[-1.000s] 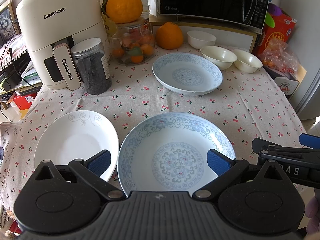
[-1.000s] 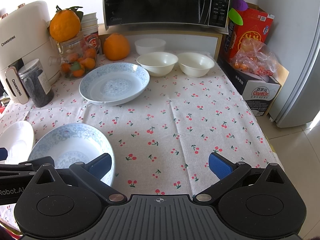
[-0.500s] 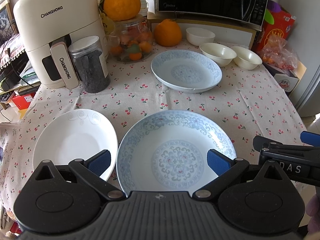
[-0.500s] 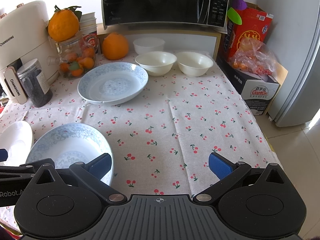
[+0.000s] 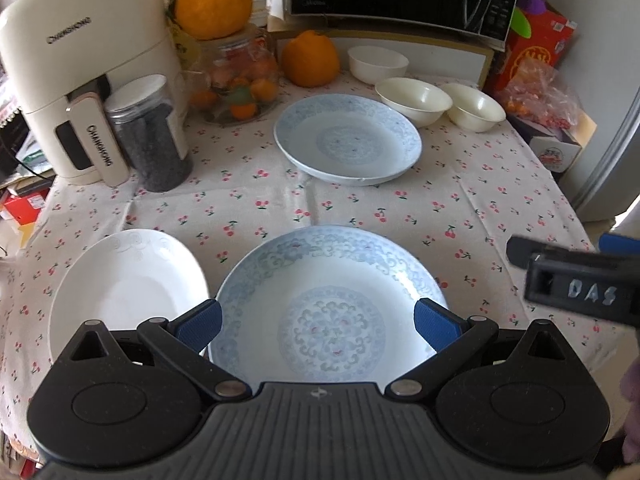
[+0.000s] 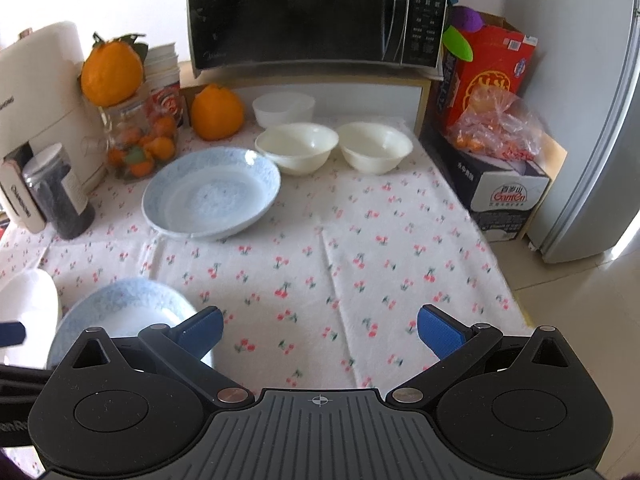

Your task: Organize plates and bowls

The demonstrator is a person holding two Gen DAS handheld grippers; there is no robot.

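Note:
A blue-patterned plate (image 5: pixel 332 304) lies at the table's near edge, with a plain white plate (image 5: pixel 124 292) to its left. A second blue-patterned plate (image 5: pixel 348 138) sits farther back. Three cream bowls (image 5: pixel 414 100) stand near the microwave. My left gripper (image 5: pixel 318 322) hovers open above the near blue plate, touching nothing. In the right wrist view, my right gripper (image 6: pixel 318 326) is open over bare tablecloth, right of the near blue plate (image 6: pixel 120 308). The far blue plate (image 6: pixel 212 194) and the bowls (image 6: pixel 298 148) lie ahead.
An air fryer (image 5: pixel 84 80), a dark jar (image 5: pixel 150 132), a fruit jar (image 5: pixel 236 80) and oranges (image 5: pixel 310 58) crowd the back left. A microwave (image 6: pixel 316 12) stands at the back. Boxes (image 6: pixel 496 148) and a fridge (image 6: pixel 600 120) flank the table's right edge.
Both grippers have moved forward over the table. The far plate and bowls appear closer. Nothing has been picked up.

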